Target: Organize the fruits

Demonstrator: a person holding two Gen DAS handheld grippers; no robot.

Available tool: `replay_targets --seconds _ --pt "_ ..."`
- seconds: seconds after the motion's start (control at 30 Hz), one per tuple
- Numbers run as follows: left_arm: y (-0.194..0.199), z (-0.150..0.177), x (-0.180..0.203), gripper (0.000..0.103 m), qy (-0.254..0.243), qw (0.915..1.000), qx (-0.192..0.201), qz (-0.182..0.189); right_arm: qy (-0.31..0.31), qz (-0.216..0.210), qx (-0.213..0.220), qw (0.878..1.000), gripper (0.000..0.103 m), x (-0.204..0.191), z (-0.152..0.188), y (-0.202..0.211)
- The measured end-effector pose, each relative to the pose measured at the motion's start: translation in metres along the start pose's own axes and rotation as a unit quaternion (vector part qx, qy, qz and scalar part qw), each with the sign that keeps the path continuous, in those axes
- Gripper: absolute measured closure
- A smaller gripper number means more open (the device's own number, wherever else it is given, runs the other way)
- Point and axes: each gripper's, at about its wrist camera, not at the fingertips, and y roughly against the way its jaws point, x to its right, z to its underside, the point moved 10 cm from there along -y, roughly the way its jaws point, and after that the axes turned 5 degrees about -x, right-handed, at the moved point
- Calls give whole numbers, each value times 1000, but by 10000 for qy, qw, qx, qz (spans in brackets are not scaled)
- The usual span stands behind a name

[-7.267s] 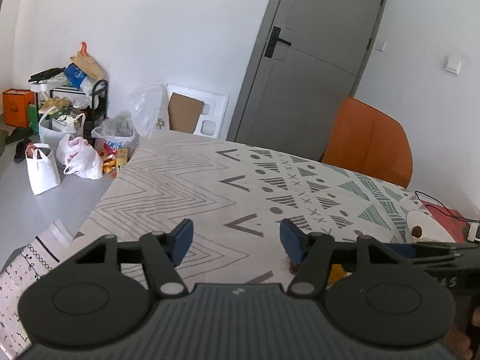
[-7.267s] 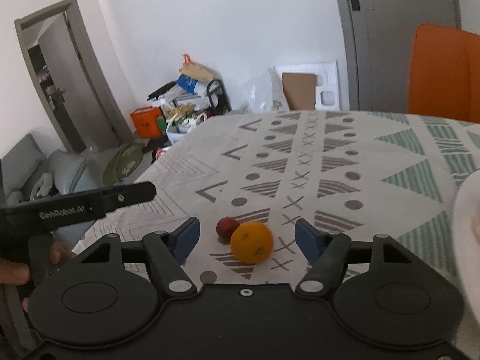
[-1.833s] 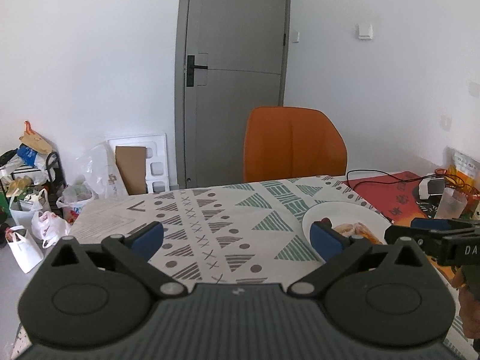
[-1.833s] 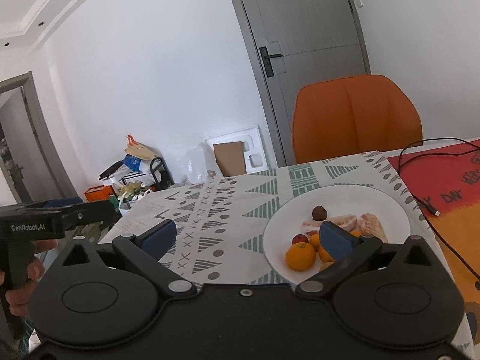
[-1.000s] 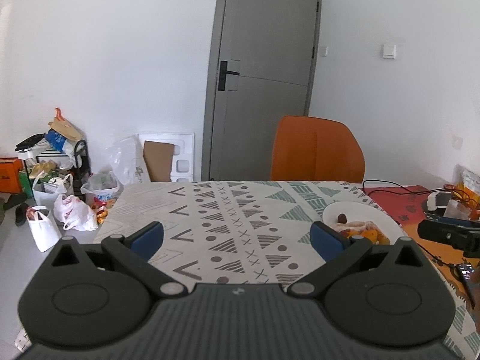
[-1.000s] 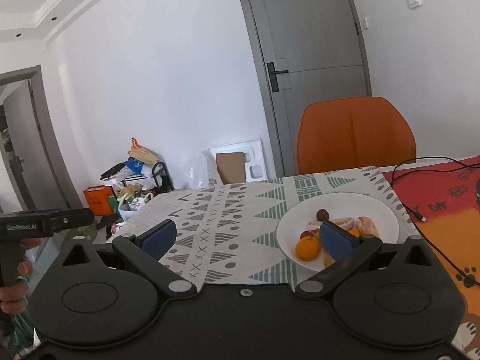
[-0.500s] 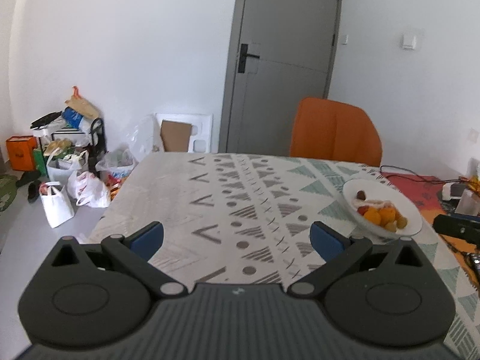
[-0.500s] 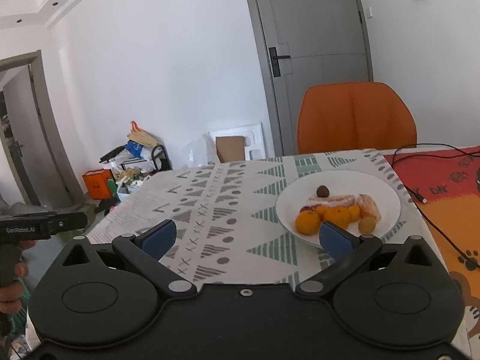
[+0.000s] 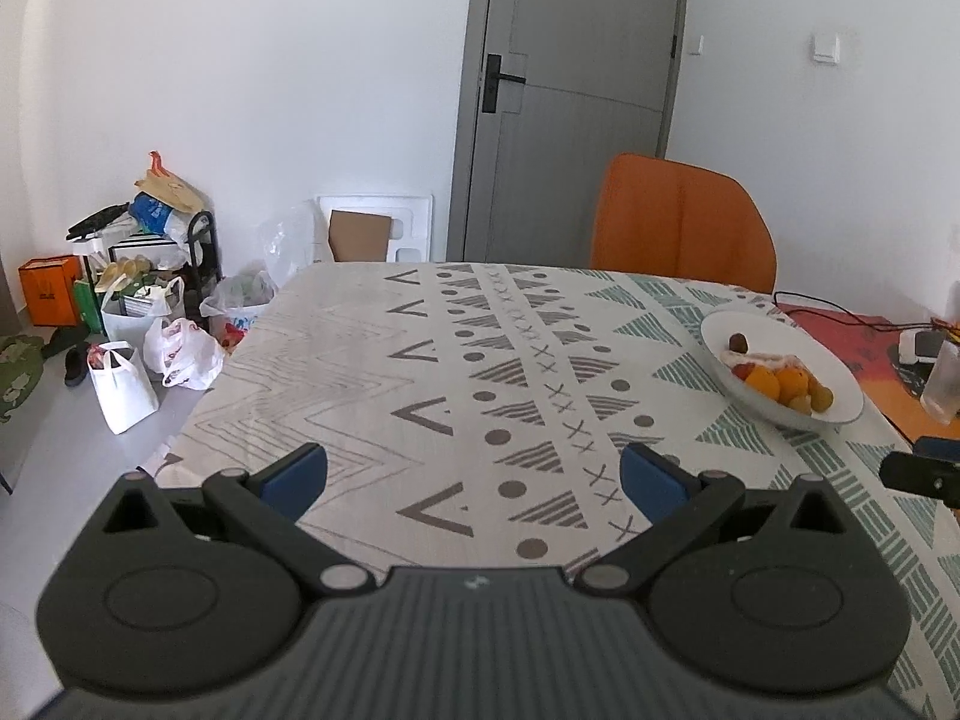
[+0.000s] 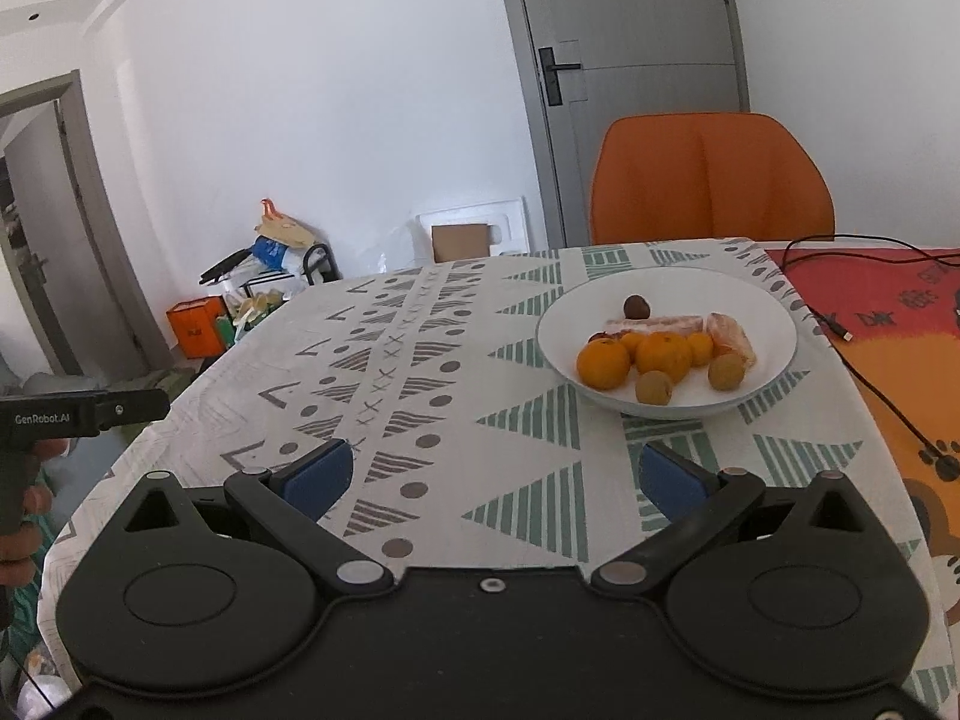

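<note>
On the worktop (image 10: 480,420): white plate (image 10: 774,300) holds all visible fruits (image 10: 663,354).
Round, light, bruisable; grip across widest part. Left tool (image 9: 474,474) and right tool (image 10: 495,471) gape wide, empty.

- The left gripper (image 9: 474,477) is held level above the near part of the tablecloth, its blue-padded fingers (image 9: 295,476) spread wide with nothing between them.
- The right gripper (image 10: 492,474) hovers likewise near the table's near edge, its fingers (image 10: 671,476) wide apart and empty.
- In the right wrist view, the left hand (image 10: 21,516) grips the left gripper's handle at the far left.
</note>
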Motion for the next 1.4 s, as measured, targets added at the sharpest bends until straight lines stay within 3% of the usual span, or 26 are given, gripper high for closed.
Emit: replay_targets --seconds 1.4 --pt "6 3 1 0 -110 9999 10 -5 -21 -75 -15 10000 0 -7 0 1"
